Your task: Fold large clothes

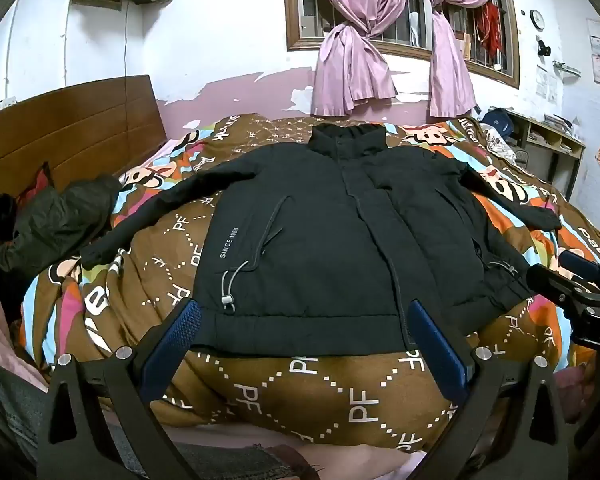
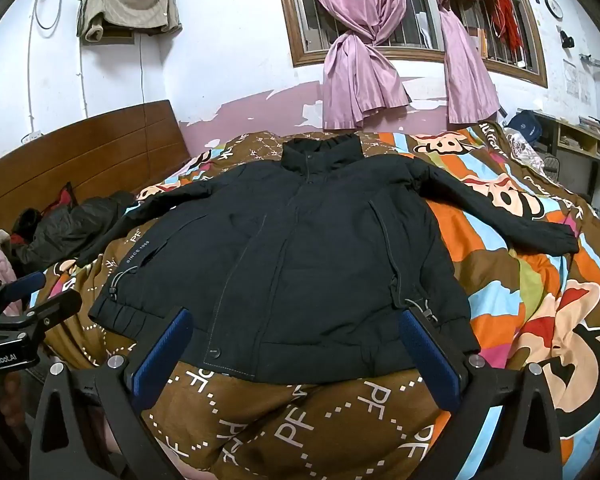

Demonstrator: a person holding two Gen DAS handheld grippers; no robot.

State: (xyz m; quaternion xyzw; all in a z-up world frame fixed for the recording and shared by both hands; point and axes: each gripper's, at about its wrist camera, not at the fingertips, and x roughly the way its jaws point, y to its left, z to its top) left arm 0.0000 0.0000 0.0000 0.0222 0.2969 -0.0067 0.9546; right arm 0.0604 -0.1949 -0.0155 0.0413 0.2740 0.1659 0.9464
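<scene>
Spread over the bed, a patterned quilt [image 1: 300, 392] is carrying the black jacket [image 1: 320, 240], which is lying face up at the middle, sleeves out left and right, collar far. Both the left gripper [image 1: 304, 312] and right gripper [image 2: 296, 320] are hovering released at its near hem, holding nothing. A second dark garment [image 1: 56, 220] is lying far left by the headboard [image 1: 72, 128].
</scene>
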